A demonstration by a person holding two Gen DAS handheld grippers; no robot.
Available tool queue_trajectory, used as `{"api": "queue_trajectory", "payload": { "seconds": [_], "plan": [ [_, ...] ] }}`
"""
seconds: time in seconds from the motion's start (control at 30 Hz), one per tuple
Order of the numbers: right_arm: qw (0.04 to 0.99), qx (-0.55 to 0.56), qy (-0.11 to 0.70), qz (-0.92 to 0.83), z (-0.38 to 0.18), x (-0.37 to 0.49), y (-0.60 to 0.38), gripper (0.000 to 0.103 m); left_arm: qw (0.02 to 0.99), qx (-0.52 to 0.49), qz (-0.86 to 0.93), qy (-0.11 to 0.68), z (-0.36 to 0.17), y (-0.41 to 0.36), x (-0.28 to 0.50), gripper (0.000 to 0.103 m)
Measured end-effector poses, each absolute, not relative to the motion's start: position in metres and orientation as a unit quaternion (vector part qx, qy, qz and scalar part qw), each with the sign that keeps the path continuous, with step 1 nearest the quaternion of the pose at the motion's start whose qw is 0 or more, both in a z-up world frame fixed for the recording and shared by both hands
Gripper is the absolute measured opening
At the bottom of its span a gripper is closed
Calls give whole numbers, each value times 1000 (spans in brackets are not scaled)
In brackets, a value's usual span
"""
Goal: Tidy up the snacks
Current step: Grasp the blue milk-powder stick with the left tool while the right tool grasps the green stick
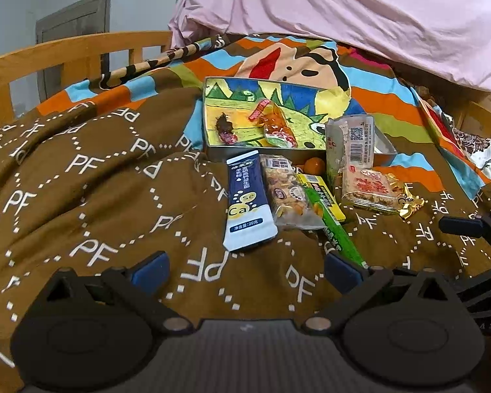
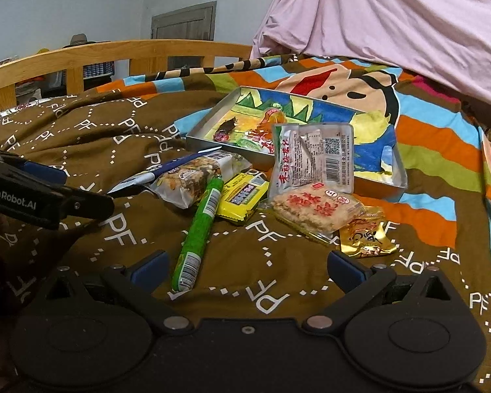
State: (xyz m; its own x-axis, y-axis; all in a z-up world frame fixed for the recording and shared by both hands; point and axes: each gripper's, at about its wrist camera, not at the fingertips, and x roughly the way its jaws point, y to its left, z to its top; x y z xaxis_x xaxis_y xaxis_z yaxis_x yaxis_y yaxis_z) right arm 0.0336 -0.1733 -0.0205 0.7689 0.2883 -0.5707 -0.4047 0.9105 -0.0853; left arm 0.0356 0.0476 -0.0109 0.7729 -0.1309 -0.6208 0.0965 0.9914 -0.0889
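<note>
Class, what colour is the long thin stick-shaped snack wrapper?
The long thin stick-shaped snack wrapper is green, clearest in the right wrist view.

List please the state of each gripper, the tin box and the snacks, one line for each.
left gripper: open, empty, above the blanket.
right gripper: open, empty, green stick's end between its fingers.
tin box: open, no lid on it, a few snacks inside.
green stick: lying flat on the blanket, sealed.
white packet: leaning on the tin box's rim.
blue sachet: flat, outside the box.
</note>
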Motion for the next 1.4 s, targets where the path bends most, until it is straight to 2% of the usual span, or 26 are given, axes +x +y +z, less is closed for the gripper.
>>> {"api": "queue_trajectory", "payload": {
  "seconds": [0.33,0.63,0.83,1.17,1.27,1.4],
  "plan": [
    [933,-73,300,186,-25,52,-161,102,934,-20,-97,342,-8,51,68,103],
    [927,-67,309,200,-34,60,-142,77,925,-8,-144,350,-1,59,111,102],
    [926,-59,312,206,-36,68,-139,56,921,13,-158,357,-1,57,128,87],
    [924,-56,320,203,-44,77,-135,40,909,-7,-144,392,-8,63,146,64],
    [925,-59,315,203,-44,76,-134,34,910,7,-141,390,-8,56,154,64],
    [926,-56,314,203,-44,77,-135,32,906,1,-137,400,-9,53,168,64]
  ]
}}
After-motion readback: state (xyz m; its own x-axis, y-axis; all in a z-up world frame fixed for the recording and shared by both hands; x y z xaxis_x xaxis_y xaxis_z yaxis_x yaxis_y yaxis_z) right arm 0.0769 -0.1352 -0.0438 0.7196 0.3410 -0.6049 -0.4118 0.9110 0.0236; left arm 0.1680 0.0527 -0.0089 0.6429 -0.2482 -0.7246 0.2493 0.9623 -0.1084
